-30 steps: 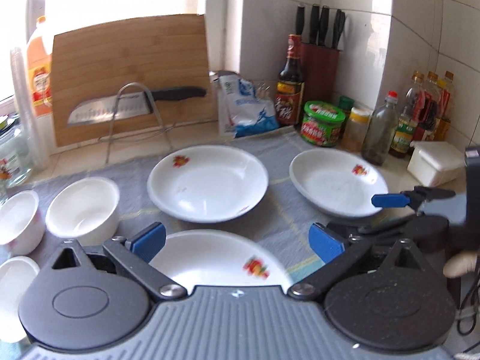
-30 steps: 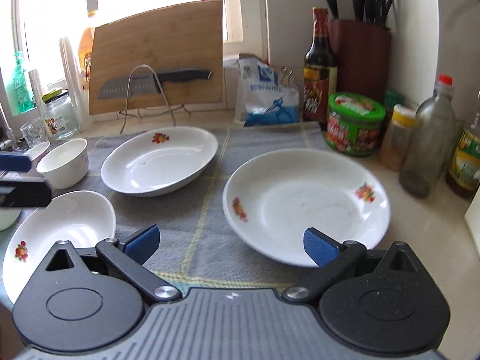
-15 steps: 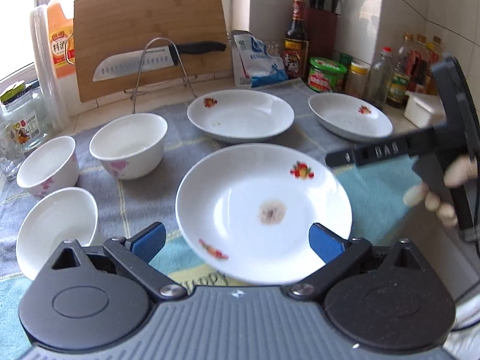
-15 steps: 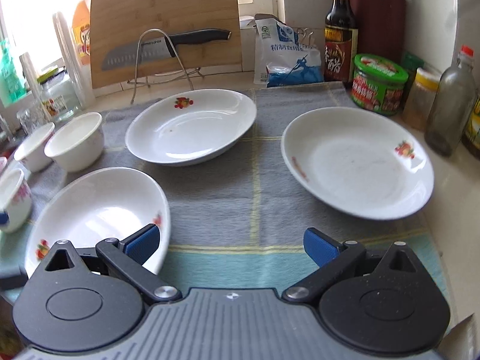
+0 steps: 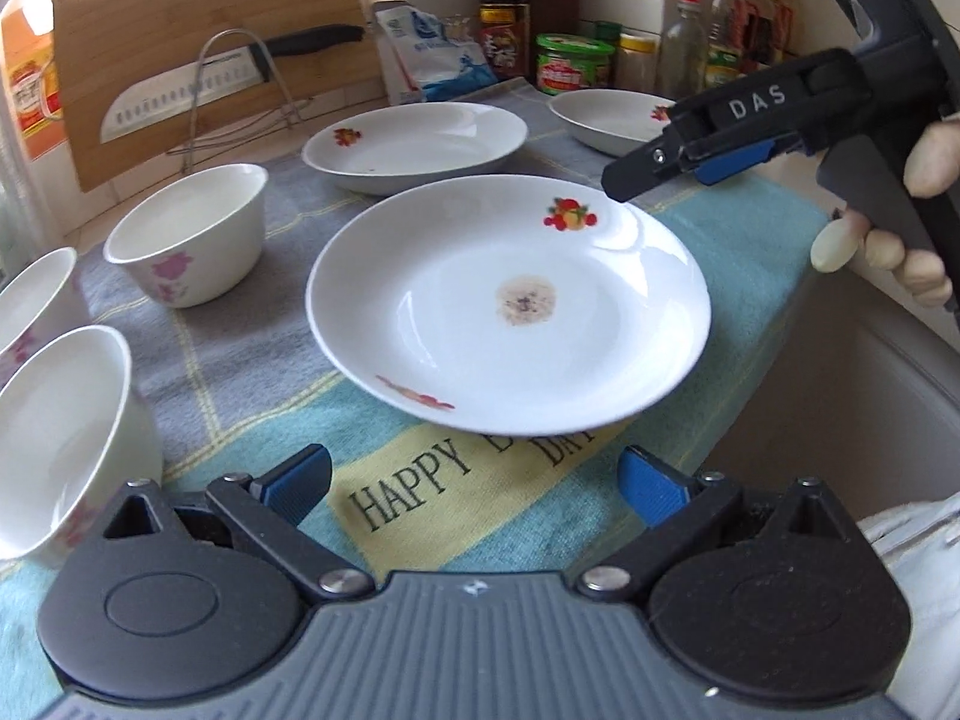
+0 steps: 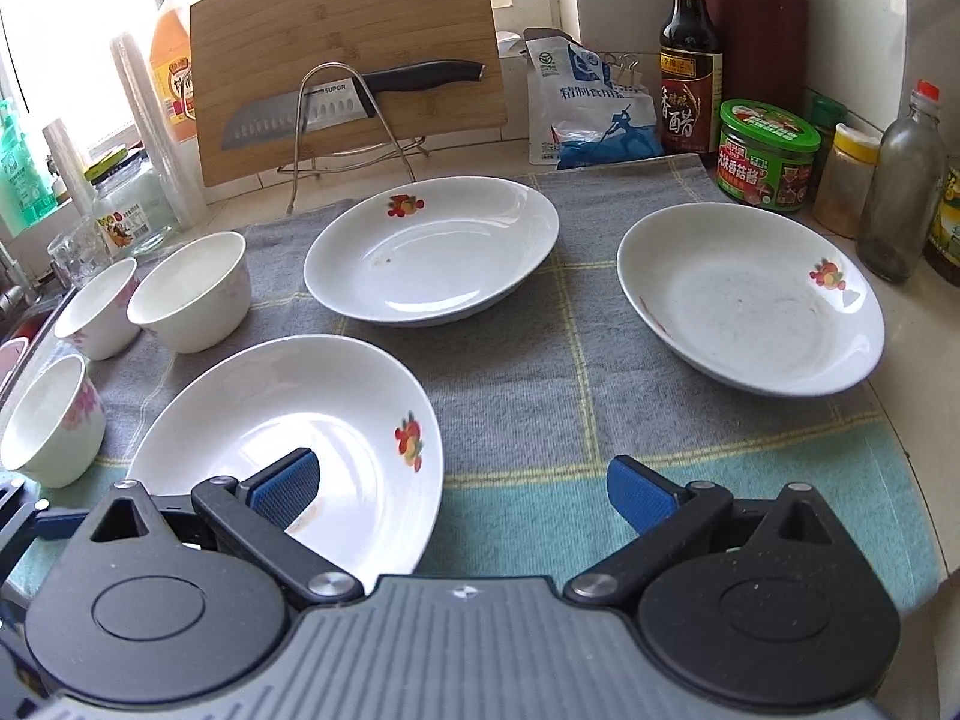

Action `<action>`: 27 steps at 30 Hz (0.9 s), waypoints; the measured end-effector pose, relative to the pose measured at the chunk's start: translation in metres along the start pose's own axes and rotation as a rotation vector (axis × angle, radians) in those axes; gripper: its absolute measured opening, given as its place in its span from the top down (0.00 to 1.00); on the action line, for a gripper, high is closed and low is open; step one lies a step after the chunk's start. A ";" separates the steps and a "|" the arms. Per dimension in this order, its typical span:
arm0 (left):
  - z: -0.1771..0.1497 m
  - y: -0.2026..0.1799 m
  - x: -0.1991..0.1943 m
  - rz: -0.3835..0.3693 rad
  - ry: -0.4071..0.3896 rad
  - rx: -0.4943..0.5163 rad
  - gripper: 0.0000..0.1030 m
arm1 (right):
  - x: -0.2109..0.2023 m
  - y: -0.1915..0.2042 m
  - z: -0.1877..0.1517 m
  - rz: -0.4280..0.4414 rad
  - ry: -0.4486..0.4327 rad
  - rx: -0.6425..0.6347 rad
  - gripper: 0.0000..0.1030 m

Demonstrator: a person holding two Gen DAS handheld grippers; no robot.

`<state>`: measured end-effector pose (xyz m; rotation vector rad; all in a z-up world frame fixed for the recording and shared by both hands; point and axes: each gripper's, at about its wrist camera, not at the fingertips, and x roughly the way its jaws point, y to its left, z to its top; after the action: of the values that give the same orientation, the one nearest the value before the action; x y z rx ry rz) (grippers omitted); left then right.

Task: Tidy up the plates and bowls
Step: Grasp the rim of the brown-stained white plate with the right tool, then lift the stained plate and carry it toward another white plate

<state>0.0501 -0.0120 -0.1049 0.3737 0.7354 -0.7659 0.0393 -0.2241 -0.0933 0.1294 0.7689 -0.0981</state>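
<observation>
Three white flowered plates lie apart on a towel. The near plate [image 5: 510,300], with a brown stain in its centre, sits just ahead of my open left gripper [image 5: 474,480], which holds nothing. Behind it are the middle plate [image 5: 414,144] and the far right plate [image 5: 612,120]. Three white bowls [image 5: 192,234] cluster at the left. My right gripper [image 6: 462,483] is open and empty, its left pad hovering over the near plate [image 6: 288,438]. The middle plate [image 6: 432,252] and the right plate [image 6: 750,300] lie further back.
A grey and teal towel [image 5: 420,498] covers the counter. A cutting board [image 6: 342,72] and a knife [image 6: 336,108] on a wire rack stand at the back. Bottles and jars [image 6: 768,156] line the back right. The counter edge drops off at the right.
Both grippers have pulled back towards the front edge, so the plates look farther off. The right gripper has shifted left over the near plate. Nothing was taken hold of.
</observation>
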 end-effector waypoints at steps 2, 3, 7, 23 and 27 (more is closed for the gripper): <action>0.001 0.000 0.006 -0.018 -0.006 0.026 0.02 | -0.004 0.002 -0.003 -0.004 0.000 0.005 0.00; 0.002 0.000 0.007 -0.027 -0.013 0.034 0.02 | -0.006 0.002 -0.004 -0.005 0.000 0.007 0.00; 0.004 0.007 0.013 -0.071 -0.034 0.033 0.01 | -0.011 0.005 -0.010 0.004 0.009 0.020 0.00; 0.007 0.009 0.021 -0.107 -0.077 0.063 0.00 | 0.036 0.020 -0.001 0.209 0.180 -0.001 0.00; 0.000 0.010 0.019 -0.111 -0.128 0.062 0.00 | 0.049 0.027 0.008 0.253 0.216 -0.043 0.00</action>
<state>0.0666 -0.0140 -0.1181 0.3386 0.6168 -0.9110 0.0830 -0.2006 -0.1193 0.1979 0.9633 0.1753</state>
